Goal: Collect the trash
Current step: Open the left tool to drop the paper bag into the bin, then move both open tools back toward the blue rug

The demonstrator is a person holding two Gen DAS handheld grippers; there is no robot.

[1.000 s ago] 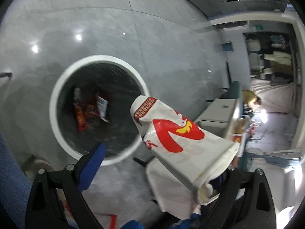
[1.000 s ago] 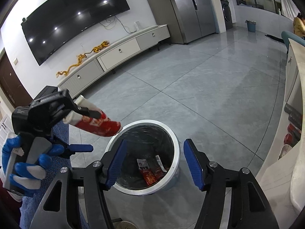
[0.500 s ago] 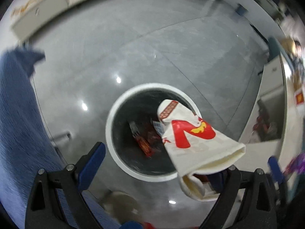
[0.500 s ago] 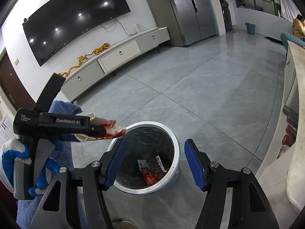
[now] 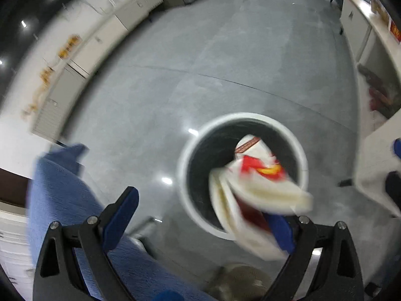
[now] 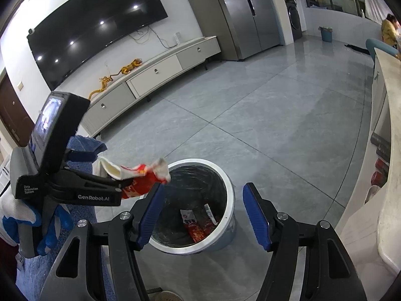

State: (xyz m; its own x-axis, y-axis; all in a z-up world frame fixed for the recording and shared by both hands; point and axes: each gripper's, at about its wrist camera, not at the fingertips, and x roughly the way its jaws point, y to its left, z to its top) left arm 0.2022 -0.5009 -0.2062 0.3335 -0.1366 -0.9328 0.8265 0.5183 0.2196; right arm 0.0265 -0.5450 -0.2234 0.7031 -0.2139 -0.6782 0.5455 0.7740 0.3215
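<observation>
A: Since a second ago the left hand-held gripper (image 5: 203, 215) has rolled and swung. Its own camera then saw the trash bin (image 5: 186, 195) at the left with the paper bag (image 5: 253, 188) off to its right; now the bag hangs in front of the bin's dark opening.

B: Is the bag gripped?

A: The jaws are spread wide, and the bag sits against the right blue pad only, so nothing pinches it. The picture is blurred, though, and I cannot tell whether the bag is caught on that pad or already loose.

B: What does the right camera add?

A: It shows the left hand-held gripper (image 6: 130, 183) from the side, held in a blue and white glove (image 6: 32, 223), with the paper bag (image 6: 142, 173) sticking out from its tip toward the rim of the trash bin (image 6: 230, 193), above the rim's left edge. It also shows red wrappers (image 6: 195, 225) on the bin's bottom, which the bag hides in the left view.

B: And the right hand-held gripper (image 6: 201, 213)?

A: Spread, empty, hovering above the bin, as before.
</observation>
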